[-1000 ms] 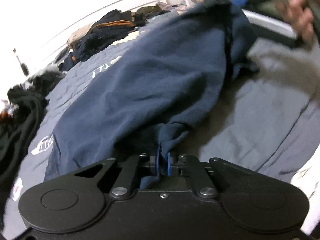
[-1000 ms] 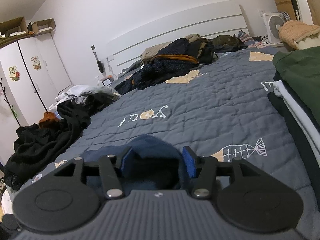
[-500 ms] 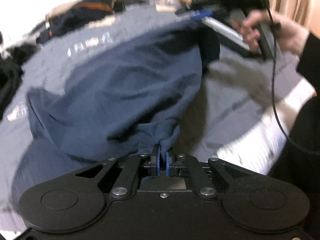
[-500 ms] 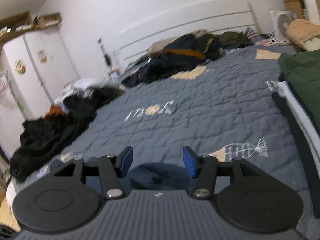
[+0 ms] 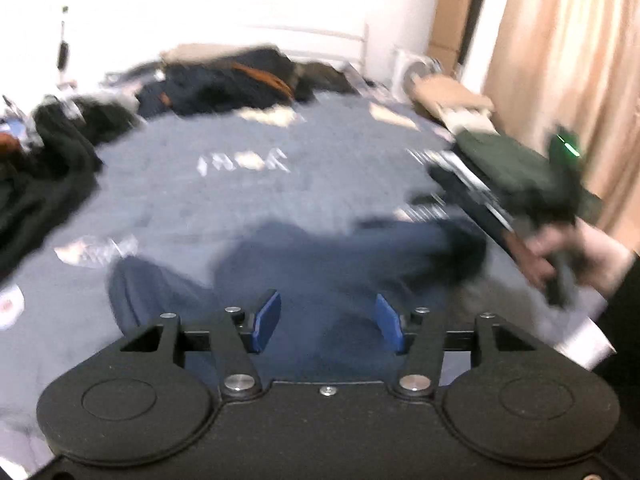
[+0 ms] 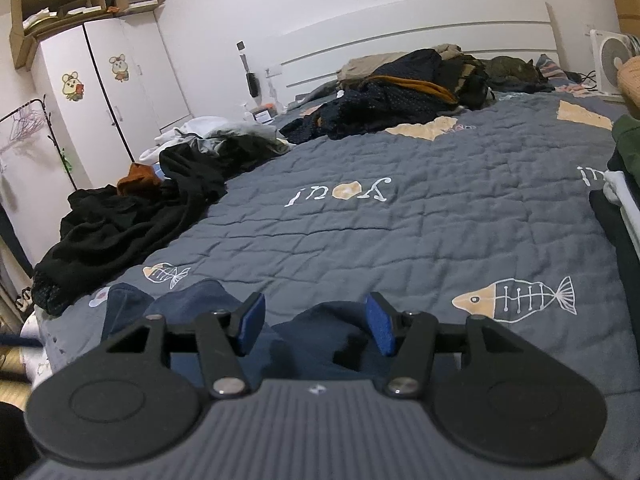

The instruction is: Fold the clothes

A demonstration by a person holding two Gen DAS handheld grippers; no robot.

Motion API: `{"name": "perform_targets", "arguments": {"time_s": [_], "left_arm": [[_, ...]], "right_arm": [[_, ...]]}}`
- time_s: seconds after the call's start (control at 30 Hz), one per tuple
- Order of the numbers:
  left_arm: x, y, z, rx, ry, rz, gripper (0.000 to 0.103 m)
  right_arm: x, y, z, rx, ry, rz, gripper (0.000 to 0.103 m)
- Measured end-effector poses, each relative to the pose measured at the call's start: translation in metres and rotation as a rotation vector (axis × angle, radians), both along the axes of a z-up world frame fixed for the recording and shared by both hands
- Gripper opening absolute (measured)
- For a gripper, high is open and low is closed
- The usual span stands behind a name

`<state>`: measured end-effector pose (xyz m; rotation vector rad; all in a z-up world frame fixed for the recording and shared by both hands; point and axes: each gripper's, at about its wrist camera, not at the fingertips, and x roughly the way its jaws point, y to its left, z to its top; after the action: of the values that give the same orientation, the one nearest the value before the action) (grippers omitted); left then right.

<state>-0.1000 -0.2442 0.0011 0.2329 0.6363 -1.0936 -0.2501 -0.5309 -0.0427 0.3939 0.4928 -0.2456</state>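
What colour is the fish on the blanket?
White outline with an orange head, clearest in the right wrist view.

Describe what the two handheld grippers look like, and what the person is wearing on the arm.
The left gripper has a smooth black body with two round discs, silver screws and blue pads on black linkages. The right gripper matches it, but its housing is ribbed grey with a small logo. Seen from the left wrist, it shows a green light, and the hand on it wears a dark sleeve.

A tall white two-door wardrobe (image 6: 104, 92) with cartoon stickers stands at ten o'clock; white slatted headboard (image 6: 420, 36) at twelve; beige curtain (image 5: 568, 80) at two.
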Motion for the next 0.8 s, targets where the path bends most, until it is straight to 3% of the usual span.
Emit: {"name": "perform_targets", "arguments": {"time_s": [0.3, 0.5, 0.53, 0.57, 0.6, 0.63, 0.8], "left_arm": [[0.063, -0.046, -0.041, 0.078, 0.025, 0.081, 0.064], [0.088, -0.052, -0.07, 0.096, 0.151, 0.124, 0.064], [0.09, -0.052, -0.074, 0.084, 0.18, 0.12, 0.056], [0.091, -0.051, -0.076, 0.069, 0.207, 0.11, 0.027], [0.09, -0.05, -0.077, 0.057, 0.23, 0.096, 0.012], [0.085, -0.048, -0.075, 0.044, 0.228, 0.085, 0.007], [0.04, -0.035, -0.055, -0.034, 0.172, -0.005, 0.006]], "right_arm": [[-0.004, -0.007, 0.002, 0.042, -0.038, -0.007, 0.056], [-0.006, -0.011, 0.003, 0.064, -0.053, -0.011, 0.057], [-0.006, -0.012, 0.003, 0.065, -0.054, -0.012, 0.057], [-0.007, -0.013, 0.003, 0.067, -0.056, -0.014, 0.057], [-0.008, -0.014, 0.004, 0.074, -0.062, -0.017, 0.057], [-0.009, -0.015, 0.004, 0.08, -0.067, -0.02, 0.058], [-0.015, -0.019, 0.009, 0.103, -0.096, -0.032, 0.058]]}}
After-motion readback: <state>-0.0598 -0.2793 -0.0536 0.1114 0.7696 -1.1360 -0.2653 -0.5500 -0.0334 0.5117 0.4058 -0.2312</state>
